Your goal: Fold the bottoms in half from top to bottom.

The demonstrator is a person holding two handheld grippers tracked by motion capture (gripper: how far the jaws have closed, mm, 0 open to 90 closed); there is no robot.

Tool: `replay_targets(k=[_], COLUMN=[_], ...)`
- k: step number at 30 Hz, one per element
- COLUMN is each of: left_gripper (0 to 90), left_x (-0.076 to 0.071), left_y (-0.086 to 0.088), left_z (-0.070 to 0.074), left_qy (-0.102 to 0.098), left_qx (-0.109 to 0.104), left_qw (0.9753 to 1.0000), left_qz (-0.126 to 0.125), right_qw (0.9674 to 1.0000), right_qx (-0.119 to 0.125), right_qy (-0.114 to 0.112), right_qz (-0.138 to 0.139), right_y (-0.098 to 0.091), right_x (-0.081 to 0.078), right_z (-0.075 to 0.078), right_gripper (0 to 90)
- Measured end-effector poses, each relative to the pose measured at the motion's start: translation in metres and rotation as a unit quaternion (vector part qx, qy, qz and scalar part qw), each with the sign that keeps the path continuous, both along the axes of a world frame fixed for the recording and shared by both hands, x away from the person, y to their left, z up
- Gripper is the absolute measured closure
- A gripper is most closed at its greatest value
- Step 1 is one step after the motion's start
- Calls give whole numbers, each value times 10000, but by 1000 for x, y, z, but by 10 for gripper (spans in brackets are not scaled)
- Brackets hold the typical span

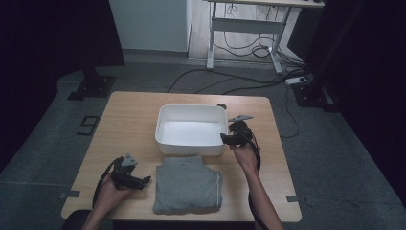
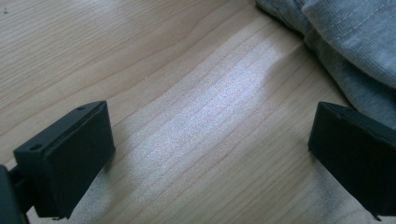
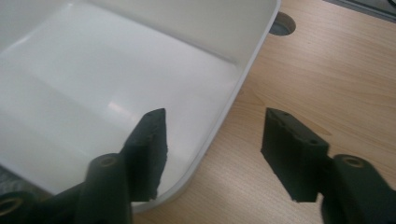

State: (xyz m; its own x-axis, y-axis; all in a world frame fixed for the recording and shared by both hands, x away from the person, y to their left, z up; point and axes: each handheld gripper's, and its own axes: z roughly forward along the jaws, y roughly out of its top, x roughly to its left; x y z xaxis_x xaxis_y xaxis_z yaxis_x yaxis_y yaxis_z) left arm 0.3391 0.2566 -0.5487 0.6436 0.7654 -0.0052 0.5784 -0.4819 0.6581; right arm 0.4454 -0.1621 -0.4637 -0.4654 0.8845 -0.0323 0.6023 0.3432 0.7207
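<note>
A folded grey garment [image 1: 187, 184] lies on the wooden table [image 1: 129, 120] near its front edge. Behind it stands an empty white tub [image 1: 191, 108]. My left gripper [image 1: 146, 180] rests low on the table just left of the garment, jaws wide open over bare wood [image 2: 210, 154], with the garment's edge [image 2: 355, 42] beside one jaw. My right gripper [image 1: 224, 138] sits at the tub's front right corner. Its jaws stand open [image 3: 215, 114] astride the tub's rim [image 3: 233, 93], one over the inside and one over the table, neither pressing on it.
A round cable hole [image 3: 282, 23] sits in the table behind the tub's right corner [image 1: 221, 106]. Beyond the table, cables [image 1: 230, 81] run across the floor to a desk frame [image 1: 249, 24]. Dark stands flank the table on both sides.
</note>
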Motion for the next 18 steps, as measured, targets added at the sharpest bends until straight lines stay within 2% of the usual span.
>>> replay_targets(k=[7, 10, 15, 18], left_gripper=[0, 0, 0, 0], left_x=[0, 0, 0, 0], left_y=[0, 0, 1, 1], left_z=[0, 0, 0, 0], left_qy=[-1, 0, 5, 3], left_qx=[0, -1, 6, 8], left_qw=[10000, 10000, 10000, 10000], left_qz=[0, 1, -12, -38], right_qw=[9998, 9995, 9991, 9991], right_qx=[96, 168, 254, 186], right_qy=[-67, -123, -159, -143], right_qz=[154, 247, 307, 358], right_y=[-6, -9, -15, -20], right_x=[-12, -19, -32, -41], right_z=[10, 14, 16, 16], right_gripper=[277, 201, 143, 132])
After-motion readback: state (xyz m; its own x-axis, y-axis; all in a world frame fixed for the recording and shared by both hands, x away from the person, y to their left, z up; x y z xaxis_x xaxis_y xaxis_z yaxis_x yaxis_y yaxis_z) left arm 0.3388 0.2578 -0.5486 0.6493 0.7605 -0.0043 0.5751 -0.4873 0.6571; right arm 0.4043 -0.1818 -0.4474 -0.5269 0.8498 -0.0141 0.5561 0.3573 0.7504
